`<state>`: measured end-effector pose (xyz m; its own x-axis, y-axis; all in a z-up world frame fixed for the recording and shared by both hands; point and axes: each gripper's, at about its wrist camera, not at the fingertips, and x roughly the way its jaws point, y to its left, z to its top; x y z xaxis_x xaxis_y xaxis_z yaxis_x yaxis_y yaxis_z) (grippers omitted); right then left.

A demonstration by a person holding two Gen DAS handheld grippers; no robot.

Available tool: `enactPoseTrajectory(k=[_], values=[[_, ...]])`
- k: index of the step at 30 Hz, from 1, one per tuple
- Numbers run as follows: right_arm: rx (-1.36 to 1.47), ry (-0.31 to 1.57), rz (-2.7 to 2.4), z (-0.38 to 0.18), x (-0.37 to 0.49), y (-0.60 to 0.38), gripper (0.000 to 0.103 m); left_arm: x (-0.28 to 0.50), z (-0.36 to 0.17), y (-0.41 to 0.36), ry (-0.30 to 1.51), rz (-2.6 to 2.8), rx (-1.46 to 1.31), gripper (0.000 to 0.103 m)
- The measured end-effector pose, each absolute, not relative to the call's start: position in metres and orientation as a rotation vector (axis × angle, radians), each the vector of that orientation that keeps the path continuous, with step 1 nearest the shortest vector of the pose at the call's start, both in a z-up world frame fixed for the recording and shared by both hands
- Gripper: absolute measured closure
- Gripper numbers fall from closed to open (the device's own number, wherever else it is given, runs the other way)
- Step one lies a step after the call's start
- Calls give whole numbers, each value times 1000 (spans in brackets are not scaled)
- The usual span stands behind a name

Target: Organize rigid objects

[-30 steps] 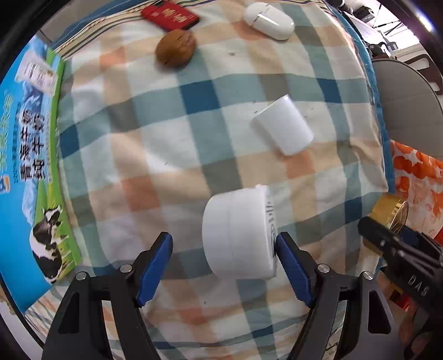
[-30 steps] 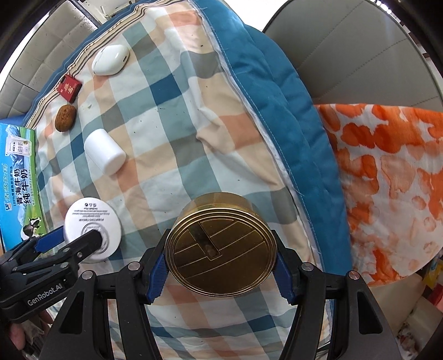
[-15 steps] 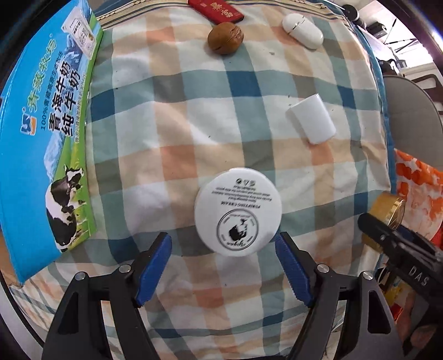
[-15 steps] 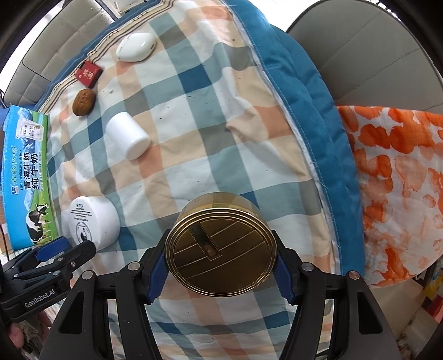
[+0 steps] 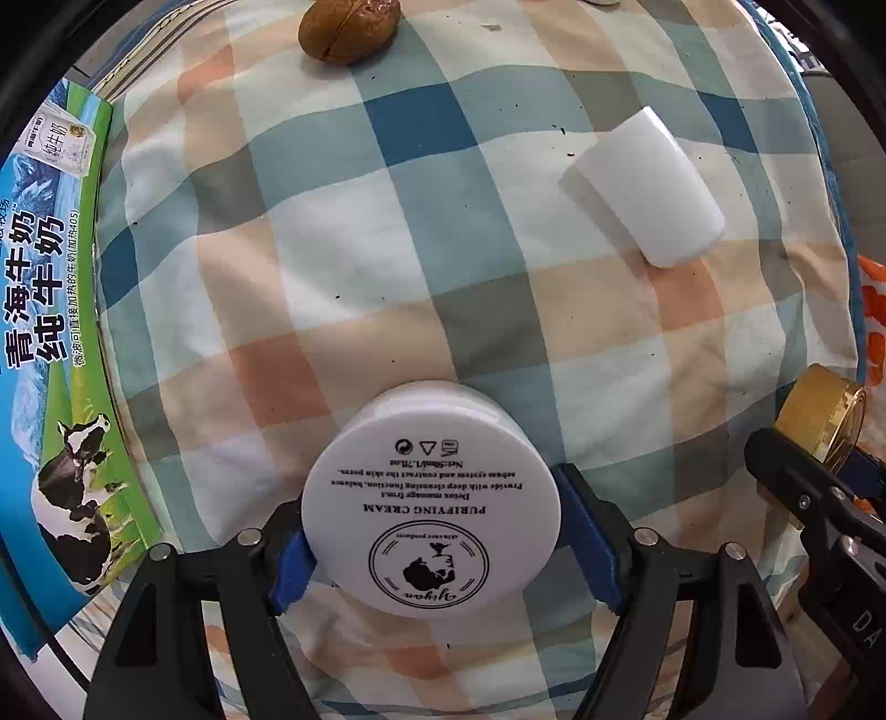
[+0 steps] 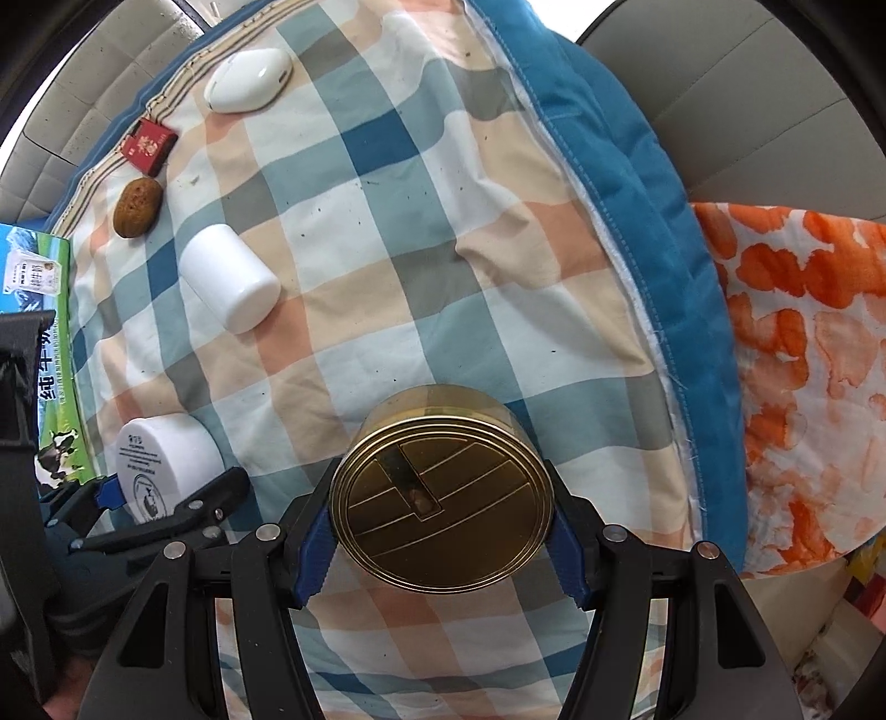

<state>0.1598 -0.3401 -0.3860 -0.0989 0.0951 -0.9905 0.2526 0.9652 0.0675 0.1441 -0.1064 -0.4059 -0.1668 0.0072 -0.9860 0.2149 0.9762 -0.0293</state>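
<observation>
White cream jar (image 5: 431, 501), low centre of the left wrist view, base label toward the camera, clamped between the blue pads of the left gripper (image 5: 437, 540). Same jar at lower left of the right wrist view (image 6: 160, 462), lying over the checked blanket (image 6: 387, 221). Gold tin (image 6: 441, 493), low centre of the right wrist view, grasped on both sides by the right gripper (image 6: 440, 543), round embossed face toward the camera; seen again at the right edge of the left wrist view (image 5: 822, 412). White cylindrical bottle (image 5: 645, 185) on its side at upper right of the left wrist view, well apart from the jar. Brown walnut-like nut (image 5: 349, 27) at the top edge. Milk carton box (image 5: 50, 354) with a cow picture along the left border. In the right wrist view, white oval case (image 6: 249, 80) at upper left, small red packet (image 6: 148, 144) below it, near the nut. Orange-patterned cloth (image 6: 803, 387) at right, beyond the blanket's blue border.
</observation>
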Motion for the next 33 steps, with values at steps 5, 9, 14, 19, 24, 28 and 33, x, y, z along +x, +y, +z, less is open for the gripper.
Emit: enactPoseTrajectory(k=[5,9,14,19,24,28,33], values=[[267,1682,-130,-393,159,-337,36,134,-411,-120,1717,-170,169,31],[264,1680,-129,-396,157,-331,36,130,-411,-140,1698,-170,178,38],[266,1672,-116,-392,159,-336,36,122,-406,-139,1706,-180,191,33],[274,1666,-102,-386,160,-340,36,116,-411,-131,1733,-176,120,33],[280,1666,-94,-385,159,-342,36,114,-412,-130,1725,-163,128,39],[276,1673,-90,-385,159,-342,36,117,-406,-128,1715,-162,126,39],[249,1674,-85,-387,158,-338,36,113,-384,-130,1665,-170,122,39]])
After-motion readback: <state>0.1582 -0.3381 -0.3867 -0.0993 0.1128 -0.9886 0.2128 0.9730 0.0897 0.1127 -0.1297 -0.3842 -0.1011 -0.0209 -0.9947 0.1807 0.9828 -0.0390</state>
